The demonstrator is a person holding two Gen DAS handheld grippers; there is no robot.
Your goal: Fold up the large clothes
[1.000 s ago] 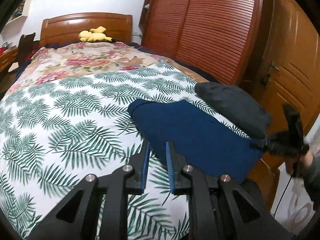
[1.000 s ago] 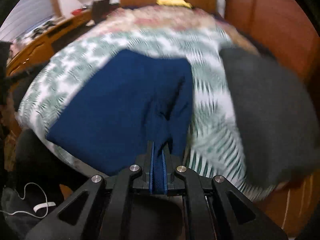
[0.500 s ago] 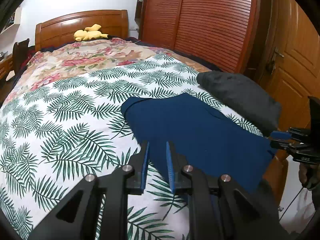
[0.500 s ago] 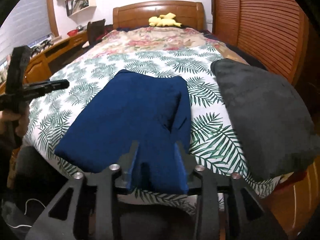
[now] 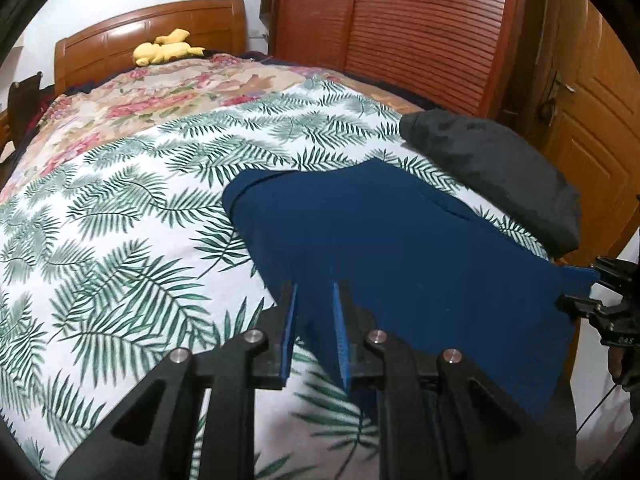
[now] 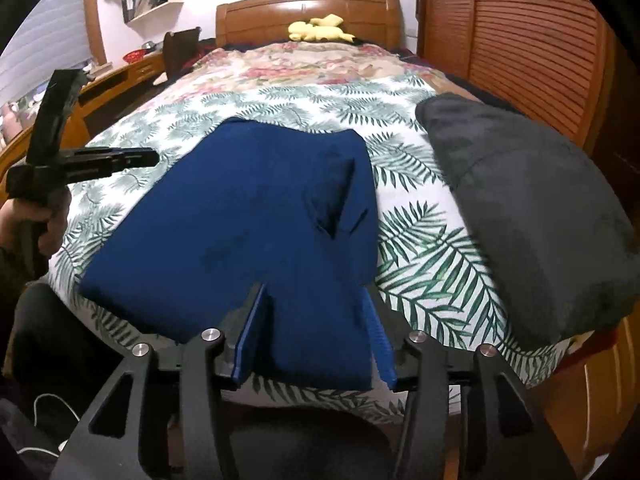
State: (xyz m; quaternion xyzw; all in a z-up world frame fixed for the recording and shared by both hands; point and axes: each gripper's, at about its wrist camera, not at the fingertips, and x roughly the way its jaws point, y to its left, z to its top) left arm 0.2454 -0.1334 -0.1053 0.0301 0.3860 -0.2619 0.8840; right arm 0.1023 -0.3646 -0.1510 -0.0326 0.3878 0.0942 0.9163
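A navy blue garment (image 5: 400, 248) (image 6: 248, 220) lies folded flat on the palm-leaf bed cover (image 5: 120, 220) (image 6: 420, 240), near the foot of the bed. My left gripper (image 5: 314, 292) hovers at its near left edge. The pads stand a narrow gap apart, cloth shows through the gap, and nothing is gripped. From the right wrist view the left gripper (image 6: 154, 157) hangs over the bed's left side. My right gripper (image 6: 314, 288) has its jaws opening. The garment's near hem lies between them, but the pads do not press on it. It also shows as the right gripper (image 5: 580, 284) at the garment's corner.
A dark grey folded garment (image 5: 492, 172) (image 6: 532, 208) lies right of the blue one. A yellow plush toy (image 5: 166, 48) (image 6: 318, 30) sits by the headboard. A slatted wooden wardrobe (image 5: 420, 28) and door (image 5: 592, 120) stand to the right, a desk (image 6: 116, 76) to the left.
My right gripper let go of the blue garment's hem and spread its jaws, and the cloth settled flat on the bed. My left gripper came down and closer to the garment's edge.
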